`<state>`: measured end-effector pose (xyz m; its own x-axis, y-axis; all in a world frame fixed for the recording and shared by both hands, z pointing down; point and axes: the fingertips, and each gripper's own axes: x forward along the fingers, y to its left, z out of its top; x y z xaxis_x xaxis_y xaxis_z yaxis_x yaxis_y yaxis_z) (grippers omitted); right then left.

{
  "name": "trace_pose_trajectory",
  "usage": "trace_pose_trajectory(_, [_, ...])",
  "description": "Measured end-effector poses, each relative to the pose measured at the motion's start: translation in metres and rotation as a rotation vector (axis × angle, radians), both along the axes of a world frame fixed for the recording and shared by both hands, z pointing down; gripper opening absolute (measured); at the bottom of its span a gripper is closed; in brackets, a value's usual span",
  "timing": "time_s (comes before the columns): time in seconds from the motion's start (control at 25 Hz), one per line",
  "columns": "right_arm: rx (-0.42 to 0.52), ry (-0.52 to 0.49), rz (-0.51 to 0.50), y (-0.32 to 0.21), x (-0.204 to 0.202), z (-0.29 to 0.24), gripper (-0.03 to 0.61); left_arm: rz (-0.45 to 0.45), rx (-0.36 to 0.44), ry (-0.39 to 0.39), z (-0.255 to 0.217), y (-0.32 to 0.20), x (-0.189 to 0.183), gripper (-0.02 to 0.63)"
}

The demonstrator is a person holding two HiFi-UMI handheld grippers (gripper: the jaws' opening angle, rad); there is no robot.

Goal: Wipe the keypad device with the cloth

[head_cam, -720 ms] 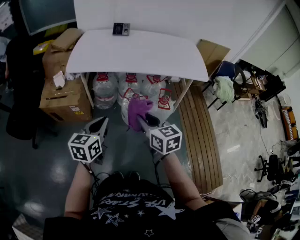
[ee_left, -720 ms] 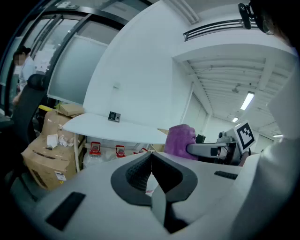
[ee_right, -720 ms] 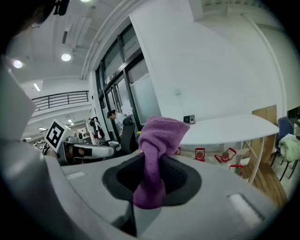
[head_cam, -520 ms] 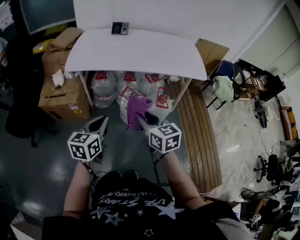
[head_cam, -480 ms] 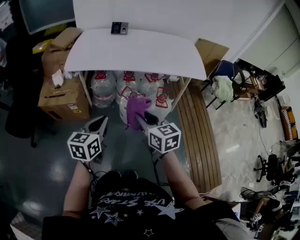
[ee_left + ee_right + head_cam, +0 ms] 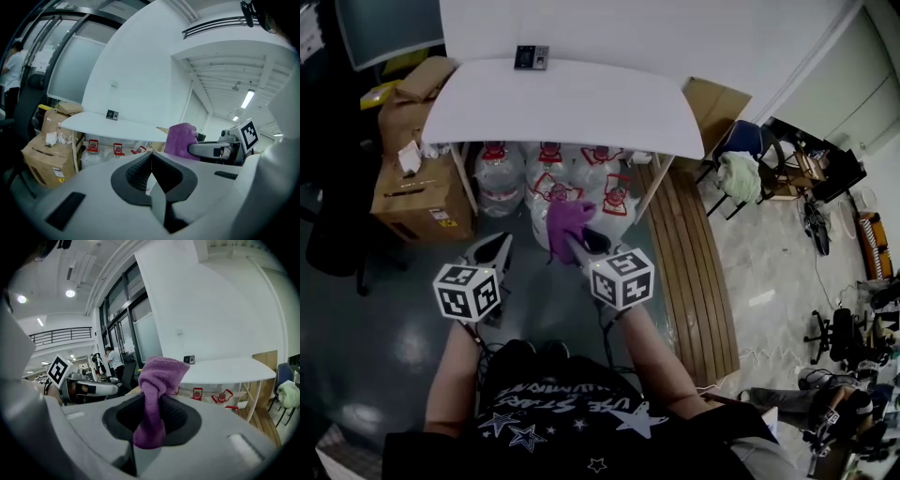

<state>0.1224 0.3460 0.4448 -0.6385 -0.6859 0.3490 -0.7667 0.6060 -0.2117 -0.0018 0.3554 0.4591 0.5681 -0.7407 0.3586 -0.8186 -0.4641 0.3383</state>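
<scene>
The keypad device (image 6: 530, 57) sits at the far edge of the white table (image 6: 581, 108), hard against the wall and a little left of the table's middle. I can't tell whether it stands on the top or is fixed to the wall. It looks wider than tall, with its long side running along the wall.

The purple cloth (image 6: 567, 217) is well short of it. The right gripper (image 6: 579, 247) has its fingers clenched on the cloth's middle, so a bunched end pokes out ahead and a tail hangs below. From there the device lies straight ahead and slightly to the left, across the whole depth of the table.

The left gripper (image 6: 151, 161) has its fingers pressed together with nothing between them. It hovers just beside the right one at much the same distance from the device, so neither is clearly nearer. As the right one has the cloth, I'd expect it to do the reaching. The person stands back from the table and will likely need to step in.

The tabletop is bare and smooth. Water jugs (image 6: 546, 173) crowd the space underneath, cardboard boxes (image 6: 417, 202) are stacked to the left, and wooden planks (image 6: 694, 272) lie to the right on a dark glossy floor.
</scene>
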Motion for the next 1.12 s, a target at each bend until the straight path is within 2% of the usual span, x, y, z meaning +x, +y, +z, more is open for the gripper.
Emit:
trace_pose_trajectory(0.2, [0.003,-0.040,-0.014,0.004,0.006,-0.003,0.092,-0.013,-0.004,-0.001,0.002,0.007,0.004,0.009])
trace_pose_trajectory(0.64, [-0.011,-0.045,-0.031,0.007,0.009,0.006,0.092,-0.059,-0.023,0.011,0.009,0.015,-0.010,0.008])
trace_pose_trajectory(0.92, [-0.043,-0.041,0.026,-0.019,0.012,0.013,0.092,-0.049,-0.022,0.034,0.013,-0.019,-0.022,0.009])
trace_pose_trajectory(1.12, [-0.054,-0.042,0.053,-0.056,-0.003,0.016,0.092,-0.049,-0.041,0.051,0.021,-0.054,-0.045,0.009])
